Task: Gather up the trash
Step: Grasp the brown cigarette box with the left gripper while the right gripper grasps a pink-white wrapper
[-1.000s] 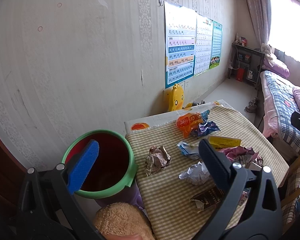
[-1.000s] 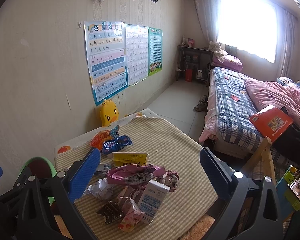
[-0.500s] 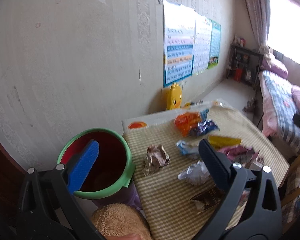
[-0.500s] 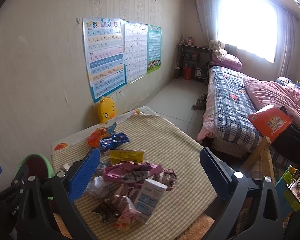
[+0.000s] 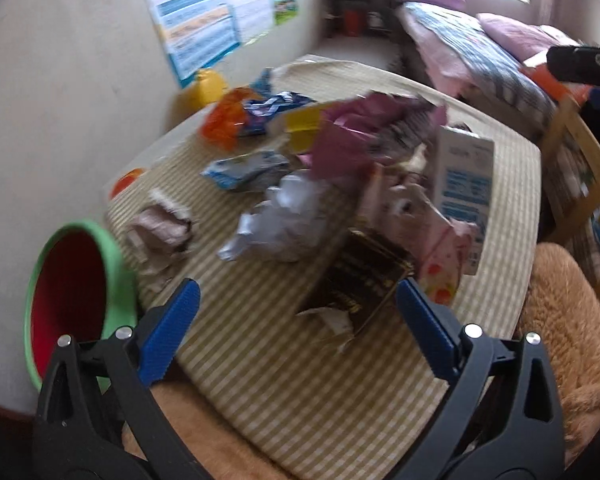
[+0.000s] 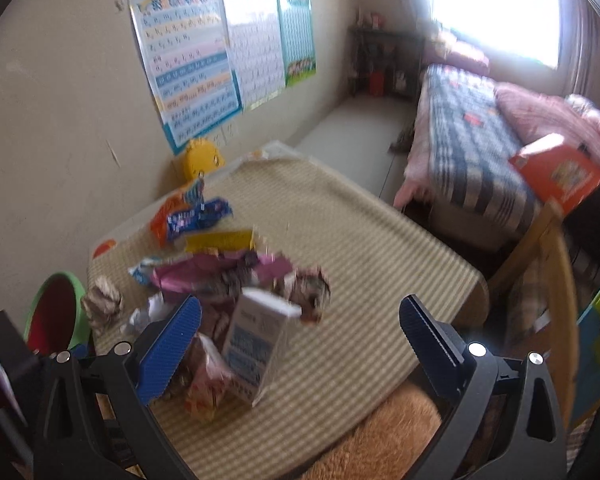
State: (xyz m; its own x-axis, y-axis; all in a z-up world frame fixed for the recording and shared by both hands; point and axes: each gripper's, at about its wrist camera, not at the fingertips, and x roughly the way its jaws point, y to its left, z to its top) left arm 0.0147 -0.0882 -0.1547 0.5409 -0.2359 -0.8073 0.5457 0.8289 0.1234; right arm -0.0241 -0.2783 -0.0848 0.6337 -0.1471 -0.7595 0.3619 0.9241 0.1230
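Left gripper [image 5: 298, 312]: jaws wide apart, empty, above the table's [image 5: 300, 392] near edge.
Right gripper [image 6: 300, 330]: jaws spread, empty.
Bin [image 5: 74, 288]: off the table's left edge.
Trash pile [image 5: 340, 200]: mid-table; bare cloth toward the bed [image 6: 472, 140].

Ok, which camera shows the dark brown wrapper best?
The left wrist view: the dark brown wrapper lies unobstructed, just ahead of the open left hand-held gripper. In the right wrist view it is mostly hidden behind the gripper's finger and other trash.
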